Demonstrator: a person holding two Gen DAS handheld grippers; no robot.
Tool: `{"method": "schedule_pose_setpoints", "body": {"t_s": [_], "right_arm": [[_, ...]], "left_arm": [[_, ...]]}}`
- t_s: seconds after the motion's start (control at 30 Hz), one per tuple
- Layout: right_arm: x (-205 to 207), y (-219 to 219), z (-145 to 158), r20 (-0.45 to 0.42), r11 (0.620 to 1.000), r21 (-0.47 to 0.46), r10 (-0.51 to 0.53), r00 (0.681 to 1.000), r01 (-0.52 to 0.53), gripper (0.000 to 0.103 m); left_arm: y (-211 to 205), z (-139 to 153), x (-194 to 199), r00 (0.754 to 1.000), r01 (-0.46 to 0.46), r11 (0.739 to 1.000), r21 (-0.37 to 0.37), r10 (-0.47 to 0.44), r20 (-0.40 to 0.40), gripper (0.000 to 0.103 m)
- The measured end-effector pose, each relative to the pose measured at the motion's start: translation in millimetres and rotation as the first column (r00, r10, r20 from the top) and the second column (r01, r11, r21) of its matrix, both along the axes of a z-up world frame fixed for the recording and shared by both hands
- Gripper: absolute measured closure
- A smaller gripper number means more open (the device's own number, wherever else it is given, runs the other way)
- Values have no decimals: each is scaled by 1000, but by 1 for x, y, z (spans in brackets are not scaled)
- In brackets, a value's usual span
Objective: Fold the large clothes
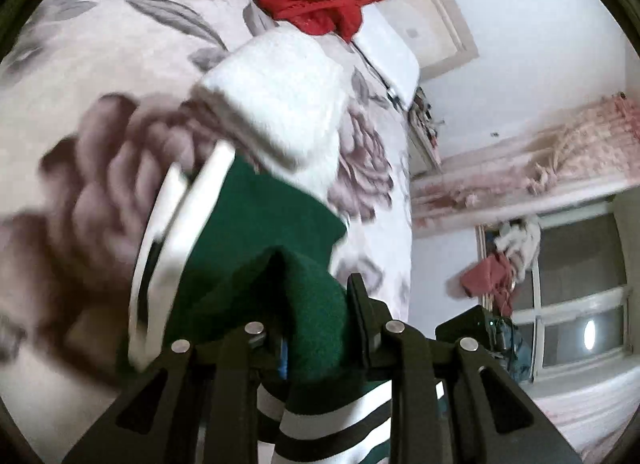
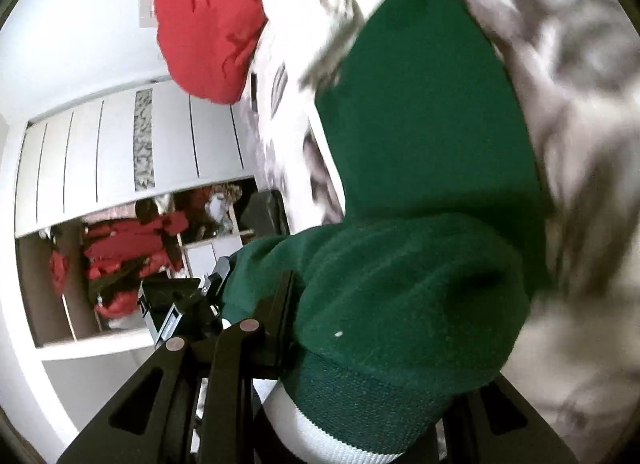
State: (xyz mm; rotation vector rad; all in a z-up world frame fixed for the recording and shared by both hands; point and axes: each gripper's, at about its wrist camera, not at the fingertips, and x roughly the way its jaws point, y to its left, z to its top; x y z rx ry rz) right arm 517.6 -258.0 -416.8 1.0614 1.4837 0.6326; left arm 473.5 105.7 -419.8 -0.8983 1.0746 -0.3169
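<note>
Two claws, left claw [image 1: 316, 304] and right claw [image 2: 384, 304], pinch the green sweater [image 2: 424, 152].

The green garment [image 2: 420, 192] bulges over the right tool [image 2: 360, 304], hiding one finger completely — its lower hem runs off the frame's bottom edge. In the left wrist view the garment's white-striped edge [image 1: 176, 232] at centre left is smeared by motion, as is the floral bedspread [image 1: 80, 200] — its pattern unreadable there.
</note>
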Motion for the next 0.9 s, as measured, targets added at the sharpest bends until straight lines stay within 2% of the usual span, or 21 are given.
{"method": "schedule_pose_setpoints", "body": {"t_s": [0.03,0.13,0.2,0.27,0.33,0.4,0.43,0.5,0.53,0.57,0.63,0.7,0.77,0.8,0.87,0.9], "right_arm": [[28,-9,-14,-20,1000,5,0,1000,0,79],[92,6,-42,-71,1000,9,-3,997,4,79],[126,16,-69,-140,1000,12,-8,990,10,79],[155,33,-90,-217,1000,8,-4,976,6,79],[165,47,-106,-300,1000,-5,-1,954,0,76],[179,49,-122,-392,1000,-9,17,920,-23,75],[181,49,-126,-426,1000,1,18,905,-20,73],[186,45,-129,-469,998,56,27,883,-1,63],[187,43,-126,-467,996,86,31,884,10,43],[191,39,-120,-457,992,124,30,889,30,30],[200,29,-101,-405,988,146,18,914,45,27],[200,23,-81,-331,989,144,23,943,27,27],[198,15,-61,-232,998,53,50,971,-39,24],[193,11,-52,-165,996,-26,79,983,-84,23],[172,6,-44,-65,966,-208,143,988,-154,20],[162,6,-47,-39,949,-261,172,984,-176,19]], "left_arm": [[2,-10,22,1000,-2,1000,-17,2,-3,82],[11,-32,66,999,-19,999,-40,18,-38,82],[13,-47,88,996,-20,999,-35,17,-86,81],[16,-66,108,982,-27,999,-46,18,-189,80],[19,-87,119,947,-42,996,-82,13,-320,79],[22,-91,121,935,-43,993,-113,0,-355,76],[22,-85,119,938,-37,993,-110,-4,-348,72],[23,-68,116,951,-27,998,-65,6,-309,50],[26,-57,118,961,-35,999,-38,24,-274,26],[29,-43,117,973,-39,999,-24,33,-227,19],[35,-26,121,985,-39,999,34,44,-165,19],[39,-9,118,993,-44,991,125,57,-106,18],[39,6,99,997,-43,971,235,55,-46,18],[40,8,90,998,-48,961,271,59,-33,18],[38,5,52,998,-58,926,374,68,-15,18],[37,1,34,997,-59,909,412,74,-20,18]]}}
